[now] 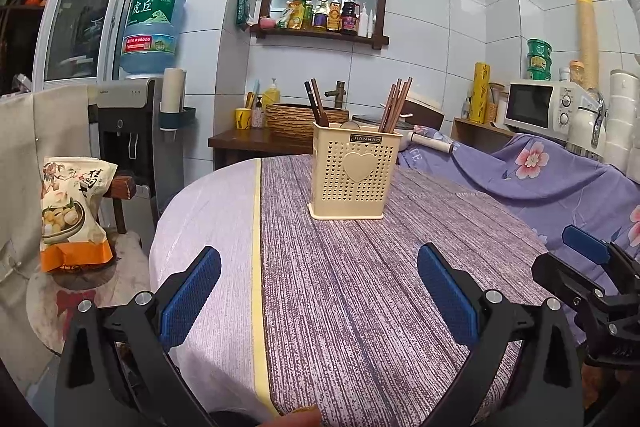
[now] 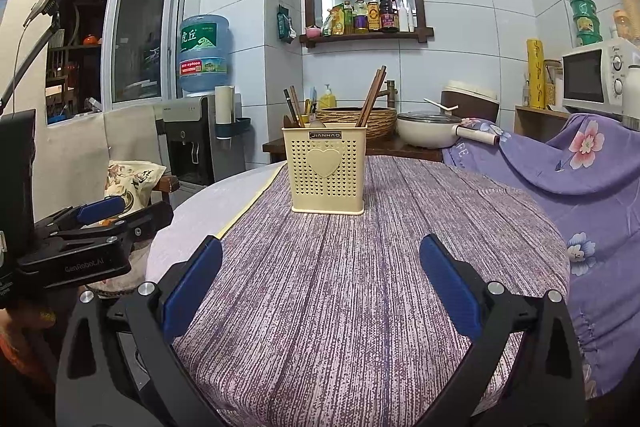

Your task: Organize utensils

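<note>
1. The holder (image 1: pixel 355 174), a cream perforated caddy with a heart on its front, is standing upright on the bench (image 1: pixel 360 287), toward 12 o'clock from both cameras and well apart from either tool.
2. Brown chopsticks (image 1: pixel 394 105) are leaning out of the holder's right compartment; a darker pair (image 1: pixel 317 103) is rising from its left side. In the right wrist view a spoon bowl (image 2: pixel 317 124) is just showing above the rim.
3. The left gripper (image 1: pixel 319 291) is hovering over the near edge of the bench, its jaws spread wide and carrying nothing.
4. The right gripper (image 2: pixel 320 279) is hovering likewise at 6 o'clock of the holder, its jaws wide and empty.
5. No loose utensil is showing on the cloth between the tools and the holder, so the sorting appears, as a judgement, either complete or not yet begun; which one cannot be told here.
6. If further sorting is intended, the next move would call for one tool reaching toward 12 o'clock, closing narrowly on a single chopstick shaft above the rim, while the other steadies the light holder against tipping.
</note>
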The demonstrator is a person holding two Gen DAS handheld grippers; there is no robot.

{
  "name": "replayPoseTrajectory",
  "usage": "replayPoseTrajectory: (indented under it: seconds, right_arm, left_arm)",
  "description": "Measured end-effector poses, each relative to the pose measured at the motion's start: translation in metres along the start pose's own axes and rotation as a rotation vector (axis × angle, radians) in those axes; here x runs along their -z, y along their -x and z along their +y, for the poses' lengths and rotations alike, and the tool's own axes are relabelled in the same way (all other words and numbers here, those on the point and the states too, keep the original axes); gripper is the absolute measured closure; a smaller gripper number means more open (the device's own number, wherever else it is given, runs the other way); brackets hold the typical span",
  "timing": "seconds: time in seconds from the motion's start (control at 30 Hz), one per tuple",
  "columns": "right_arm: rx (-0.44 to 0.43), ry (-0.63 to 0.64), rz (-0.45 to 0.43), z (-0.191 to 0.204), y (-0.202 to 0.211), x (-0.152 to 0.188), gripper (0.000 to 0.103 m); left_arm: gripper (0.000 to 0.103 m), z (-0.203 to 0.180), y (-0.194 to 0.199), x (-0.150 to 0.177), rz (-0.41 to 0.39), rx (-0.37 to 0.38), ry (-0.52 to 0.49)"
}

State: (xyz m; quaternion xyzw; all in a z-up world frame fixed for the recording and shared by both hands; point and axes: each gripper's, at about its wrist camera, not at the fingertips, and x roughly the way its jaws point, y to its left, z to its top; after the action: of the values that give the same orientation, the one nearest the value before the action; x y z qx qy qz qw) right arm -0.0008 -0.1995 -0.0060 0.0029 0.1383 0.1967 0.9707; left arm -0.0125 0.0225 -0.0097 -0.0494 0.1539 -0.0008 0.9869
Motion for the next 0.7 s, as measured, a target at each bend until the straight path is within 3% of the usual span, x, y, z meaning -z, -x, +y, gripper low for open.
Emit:
replayPoseTrajectory:
  seconds: [0.7]
  right_arm:
    - [-0.008,0.000,0.006,0.0000,-0.0013,0.0004,0.006]
  left_arm:
    - [0.006,0.0013,0.0008,0.0025,0.000,-0.008,0.002]
